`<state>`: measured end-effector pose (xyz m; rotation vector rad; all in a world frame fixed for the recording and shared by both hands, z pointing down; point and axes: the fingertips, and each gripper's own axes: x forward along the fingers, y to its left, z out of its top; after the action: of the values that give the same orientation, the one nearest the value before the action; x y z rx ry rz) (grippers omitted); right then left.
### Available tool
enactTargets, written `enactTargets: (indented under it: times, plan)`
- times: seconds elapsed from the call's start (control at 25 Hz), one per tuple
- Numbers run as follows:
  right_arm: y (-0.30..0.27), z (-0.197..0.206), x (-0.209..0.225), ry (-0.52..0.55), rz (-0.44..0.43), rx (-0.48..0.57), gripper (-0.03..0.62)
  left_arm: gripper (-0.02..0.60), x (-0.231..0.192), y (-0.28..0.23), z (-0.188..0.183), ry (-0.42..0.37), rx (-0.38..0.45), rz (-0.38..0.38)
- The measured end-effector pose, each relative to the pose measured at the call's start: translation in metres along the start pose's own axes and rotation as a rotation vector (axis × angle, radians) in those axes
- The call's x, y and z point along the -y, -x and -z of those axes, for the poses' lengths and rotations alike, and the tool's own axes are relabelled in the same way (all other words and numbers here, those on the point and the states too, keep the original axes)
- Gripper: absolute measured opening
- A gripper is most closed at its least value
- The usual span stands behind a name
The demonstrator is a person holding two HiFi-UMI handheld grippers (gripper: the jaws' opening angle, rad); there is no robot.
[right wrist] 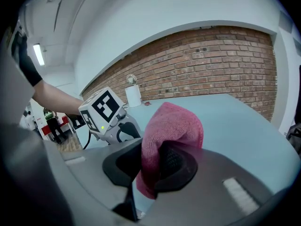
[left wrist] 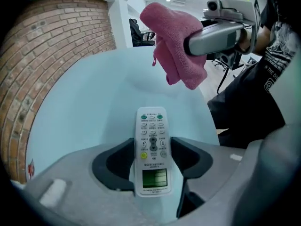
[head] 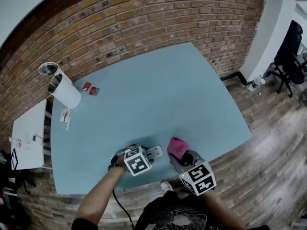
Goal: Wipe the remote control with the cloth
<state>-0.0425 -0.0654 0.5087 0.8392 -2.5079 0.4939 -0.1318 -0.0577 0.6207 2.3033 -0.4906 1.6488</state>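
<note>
Remote control [left wrist: 153, 149] lies at the table's [head: 158, 90] front edge, between the left gripper's [left wrist: 153, 145] wide-open jaws. The right gripper [right wrist: 153, 166] clamps the pink cloth [right wrist: 171, 126] clear of it; wiping apparently remains.

Legible text: none that can be read with certainty.
- Remote control [left wrist: 152, 150]: tiny dark print beside the buttons and two lines above the green display, all too small to read. The display shows faint rows but no clear digits.
- Person's black shirt [left wrist: 269, 81]: white lettering beside a ring emblem, too warped to read.
- Marker cubes [head: 137, 161]: black-and-white square codes only, no letters or numbers.
</note>
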Motion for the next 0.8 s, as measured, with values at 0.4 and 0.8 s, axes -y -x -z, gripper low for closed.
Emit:
enactTargets:
  times: [0.4, 0.8]
  plan:
    - [-0.007, -0.006, -0.007, 0.024, 0.025, 0.013, 0.061, 0.244, 0.000, -0.002, 0.000, 0.022, -0.019, 0.069]
    - [0.005, -0.038, 0.008, 0.066, 0.067, 0.085, 0.061, 0.244, 0.001, 0.041, -0.044, 0.293, 0.345, 0.205]
